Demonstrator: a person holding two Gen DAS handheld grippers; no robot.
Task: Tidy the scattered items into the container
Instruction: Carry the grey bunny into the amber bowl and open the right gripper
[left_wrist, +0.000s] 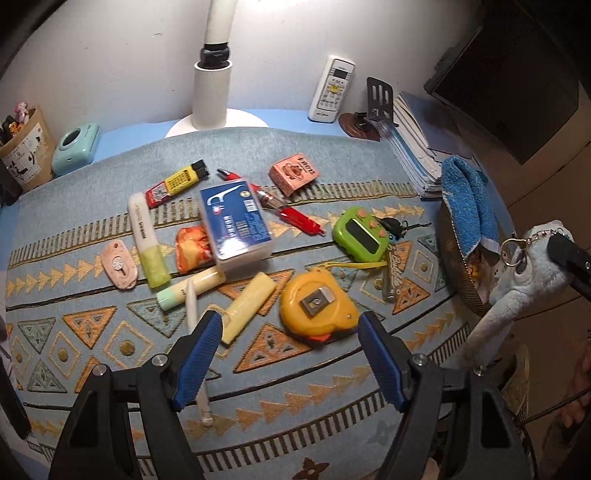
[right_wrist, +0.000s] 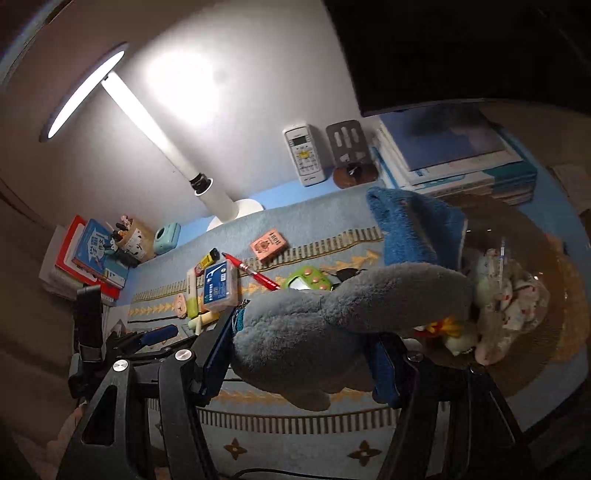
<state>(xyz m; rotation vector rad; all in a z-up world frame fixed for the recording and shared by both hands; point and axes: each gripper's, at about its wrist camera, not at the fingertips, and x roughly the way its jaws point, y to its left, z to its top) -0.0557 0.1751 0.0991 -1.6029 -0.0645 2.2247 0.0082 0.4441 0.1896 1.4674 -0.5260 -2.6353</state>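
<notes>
Desk lamp (right_wrist: 85, 92) head: right view only.

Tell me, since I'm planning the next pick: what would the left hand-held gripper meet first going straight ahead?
Probably the yellow tape measure, lying just beyond the open left hand-held gripper, slightly right of centre. Depth is uncertain.

Basket (right_wrist: 546, 354) contents: partly hidden behind plush toy (right_wrist: 332, 325).
Floss box (left_wrist: 234, 221) print: too blurred to read.
</notes>
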